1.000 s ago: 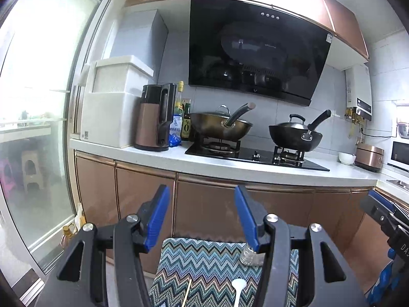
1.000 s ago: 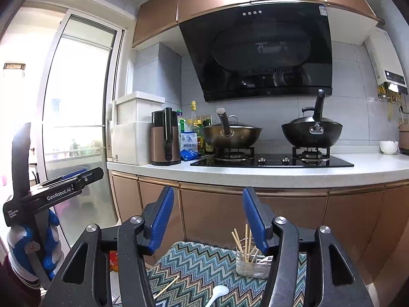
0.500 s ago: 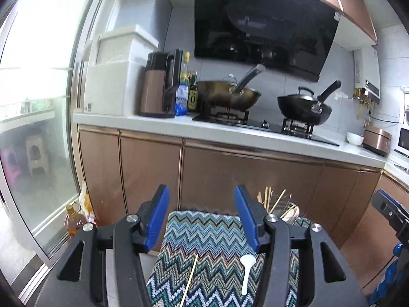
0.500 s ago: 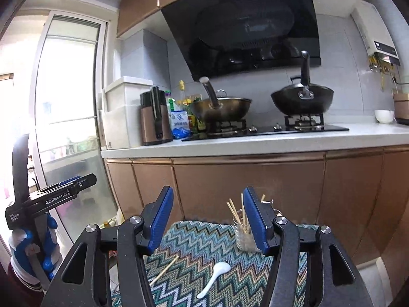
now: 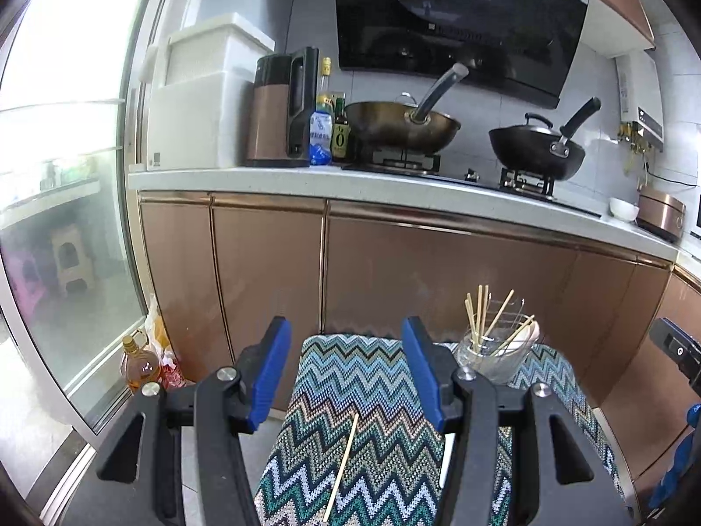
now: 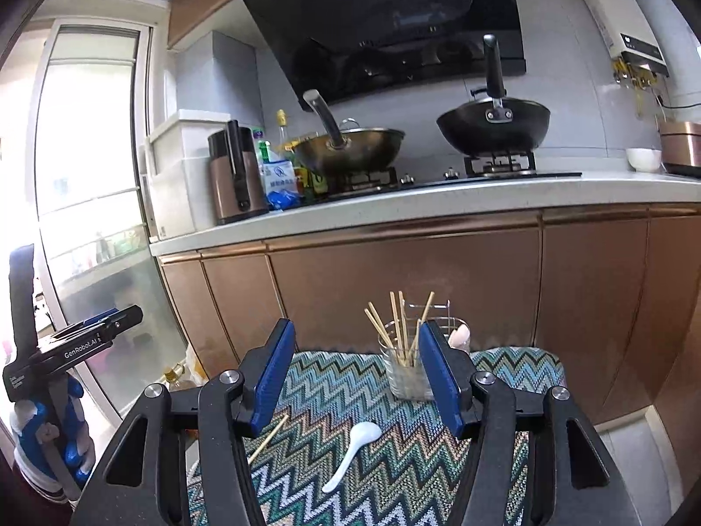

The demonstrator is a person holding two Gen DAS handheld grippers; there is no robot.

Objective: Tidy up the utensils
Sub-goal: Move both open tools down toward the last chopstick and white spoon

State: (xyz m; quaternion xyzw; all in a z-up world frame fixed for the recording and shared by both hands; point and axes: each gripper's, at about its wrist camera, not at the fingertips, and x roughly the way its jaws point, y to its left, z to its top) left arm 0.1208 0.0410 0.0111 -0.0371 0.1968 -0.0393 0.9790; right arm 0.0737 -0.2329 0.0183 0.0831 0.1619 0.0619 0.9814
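The left gripper point(image 5: 346, 368) hangs open and empty above the zigzag cloth point(image 5: 377, 377), a loose chopstick point(image 5: 341, 467) lying between its fingers. The right gripper point(image 6: 355, 372), also open, frames a white spoon point(image 6: 352, 451) below the glass point(image 6: 405, 368) of chopsticks. Both have tilted downward since earlier, revealing more cloth.

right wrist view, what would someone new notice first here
Probably the zigzag-patterned cloth filling the foreground, with a white spoon and a loose chopstick lying on it between the open right gripper fingers. Behind them, a clear glass cup at the cloth's far edge holds several chopsticks upright. Further back, two woks sit on the stove under a big black range hood.
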